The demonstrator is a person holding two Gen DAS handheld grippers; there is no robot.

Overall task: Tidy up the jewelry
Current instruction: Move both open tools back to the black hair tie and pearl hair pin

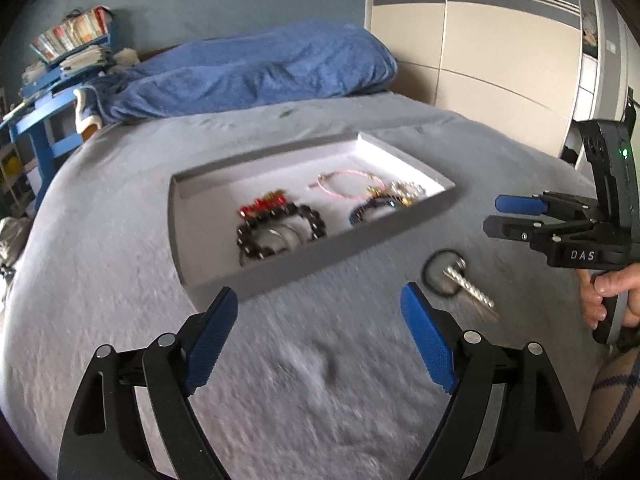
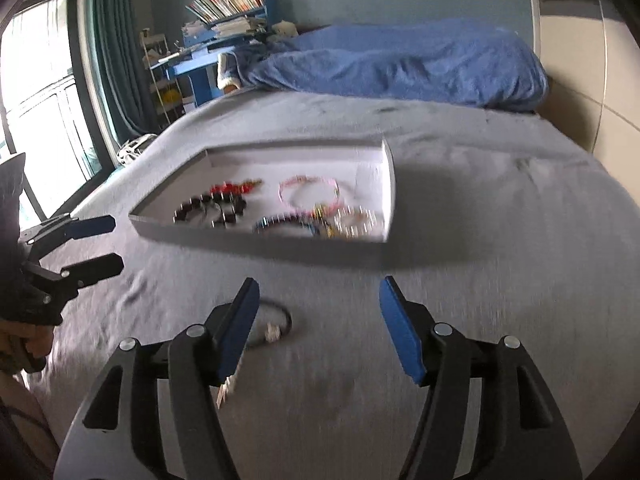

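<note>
A shallow white tray (image 1: 200, 196) (image 2: 390, 184) lies on the grey bed and holds a black bead bracelet (image 1: 280, 228) (image 2: 208, 208), a pink bangle (image 1: 348, 186) (image 2: 310, 192), a dark blue bracelet (image 1: 370, 208) (image 2: 284, 224) and a silvery one (image 2: 356, 220). A black cord with a silver charm (image 1: 456, 274) (image 2: 272, 326) lies loose on the sheet in front of the tray. My left gripper (image 1: 320, 340) is open and empty above the sheet, left of the cord. My right gripper (image 2: 318, 328) is open and empty, with the cord beside its left finger.
A blue blanket (image 1: 256, 68) (image 2: 400, 64) is heaped at the head of the bed. A blue shelf with books (image 1: 68, 52) (image 2: 224, 12) stands beyond it. A wardrobe (image 1: 480, 40) is at the right, a window (image 2: 40, 100) at the left.
</note>
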